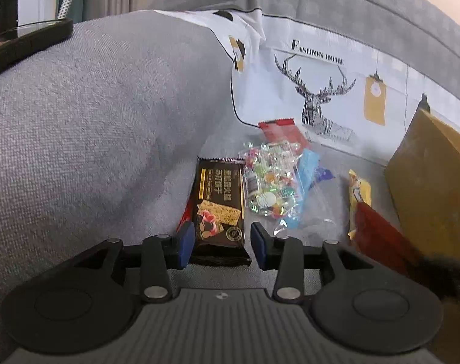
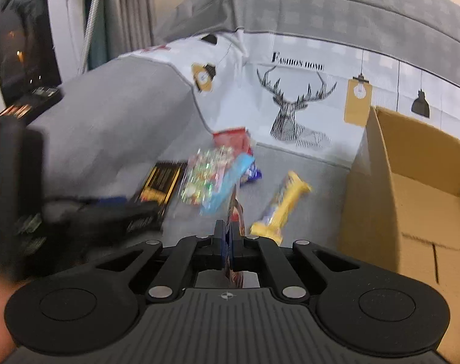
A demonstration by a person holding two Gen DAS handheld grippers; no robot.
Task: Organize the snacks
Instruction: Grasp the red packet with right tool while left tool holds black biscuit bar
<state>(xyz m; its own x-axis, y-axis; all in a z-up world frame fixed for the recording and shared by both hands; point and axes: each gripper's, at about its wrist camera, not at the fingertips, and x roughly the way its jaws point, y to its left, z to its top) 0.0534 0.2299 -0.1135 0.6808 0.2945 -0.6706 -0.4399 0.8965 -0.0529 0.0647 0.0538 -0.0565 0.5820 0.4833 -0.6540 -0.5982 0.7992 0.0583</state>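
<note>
Right wrist: right gripper [image 2: 229,242] clamped on red packet [image 2: 236,212].

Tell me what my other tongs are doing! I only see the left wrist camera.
Observer: The right tongs are shut on a thin red packet.
Operator: Is the box open on top?
Observer: Yes. The box is open, and the part of its inside that shows is bare cardboard.
Operator: Is the yellow bar touching the box?
Observer: No. The yellow bar lies on the sofa with a gap between it and the box.
</note>
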